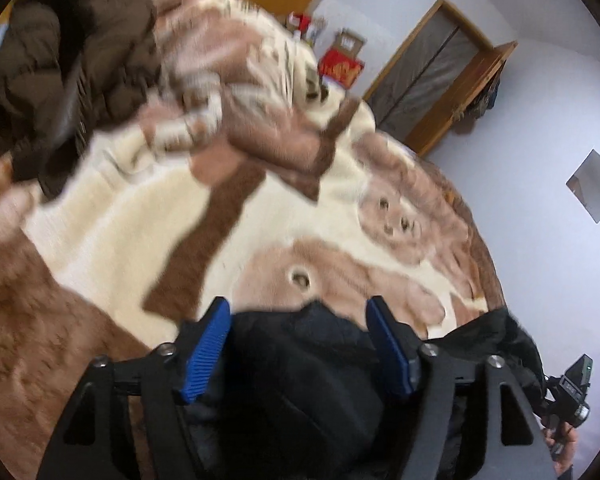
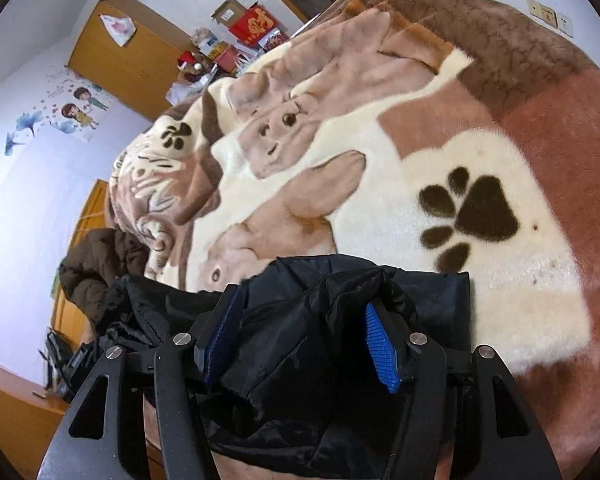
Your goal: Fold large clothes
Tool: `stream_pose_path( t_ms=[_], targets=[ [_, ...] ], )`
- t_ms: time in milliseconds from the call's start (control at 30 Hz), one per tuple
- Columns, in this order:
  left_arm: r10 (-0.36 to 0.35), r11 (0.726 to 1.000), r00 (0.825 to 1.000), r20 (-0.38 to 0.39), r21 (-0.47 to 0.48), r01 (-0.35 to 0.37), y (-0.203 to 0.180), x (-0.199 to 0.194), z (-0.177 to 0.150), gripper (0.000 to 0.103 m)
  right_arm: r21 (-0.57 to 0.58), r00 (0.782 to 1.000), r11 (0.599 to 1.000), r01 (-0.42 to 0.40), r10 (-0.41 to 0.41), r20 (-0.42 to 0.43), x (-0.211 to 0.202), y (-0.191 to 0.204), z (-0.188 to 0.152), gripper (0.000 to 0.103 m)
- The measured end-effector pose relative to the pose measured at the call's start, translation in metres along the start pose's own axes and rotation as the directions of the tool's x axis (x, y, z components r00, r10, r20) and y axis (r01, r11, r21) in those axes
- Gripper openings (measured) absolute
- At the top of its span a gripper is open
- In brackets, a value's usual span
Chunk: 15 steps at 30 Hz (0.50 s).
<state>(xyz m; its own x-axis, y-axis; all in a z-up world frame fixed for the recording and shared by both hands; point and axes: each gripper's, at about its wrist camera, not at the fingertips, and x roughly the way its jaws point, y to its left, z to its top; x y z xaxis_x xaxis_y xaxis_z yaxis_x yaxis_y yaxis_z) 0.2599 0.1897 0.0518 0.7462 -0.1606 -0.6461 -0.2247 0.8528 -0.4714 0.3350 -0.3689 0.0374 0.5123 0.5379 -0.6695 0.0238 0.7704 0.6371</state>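
Black padded fabric, the black jacket, lay bunched between the blue pads of our left gripper, whose jaws stood apart and pressed on nothing. Our right gripper was likewise spread, its pads clear of the same jacket, which rested at the near edge of the plush blanket on the bed, probably so a fold could settle flat. We saw a brown coat heaped further off, seemingly waiting its turn. Cardboard boxes stood beyond the bed; their contents we could not make out.
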Motion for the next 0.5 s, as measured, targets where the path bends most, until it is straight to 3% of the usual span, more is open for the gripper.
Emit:
stream_pose_path(
  t_ms=[67, 100, 167, 300, 500],
  targets=[
    [-0.003, 1.000, 1.000, 0.031, 0.002, 0.003, -0.001, -0.013, 0.006, 0.077, 0.027, 0.999, 0.998, -0.048, 0.048, 0.000, -0.006, -0.002, 0.004, 0.063],
    [0.000, 1.000, 0.999, 0.038, 0.002, 0.000, -0.001, -0.016, 0.007, 0.077, 0.033, 0.998, 0.998, -0.058, 0.058, 0.017, -0.009, -0.002, 0.005, 0.070],
    [0.001, 1.000, 0.999, 0.035, 0.016, -0.002, -0.005, -0.019, 0.003, 0.077, 0.040, 0.996, 0.997, -0.065, 0.062, 0.063, -0.021, -0.003, 0.009, 0.071],
    [-0.014, 0.997, 1.000, 0.002, 0.077, 0.014, -0.019, -0.012, -0.022, 0.077, -0.016, 0.988, 1.000, 0.006, -0.003, 0.154, -0.038, 0.005, 0.003, 0.071],
    [-0.038, 0.972, 0.990, -0.136, 0.226, 0.068, -0.054, 0.022, -0.094, 0.077, -0.243, 0.988, 0.962, 0.125, -0.099, 0.118, 0.004, 0.029, -0.064, 0.071]
  ],
)
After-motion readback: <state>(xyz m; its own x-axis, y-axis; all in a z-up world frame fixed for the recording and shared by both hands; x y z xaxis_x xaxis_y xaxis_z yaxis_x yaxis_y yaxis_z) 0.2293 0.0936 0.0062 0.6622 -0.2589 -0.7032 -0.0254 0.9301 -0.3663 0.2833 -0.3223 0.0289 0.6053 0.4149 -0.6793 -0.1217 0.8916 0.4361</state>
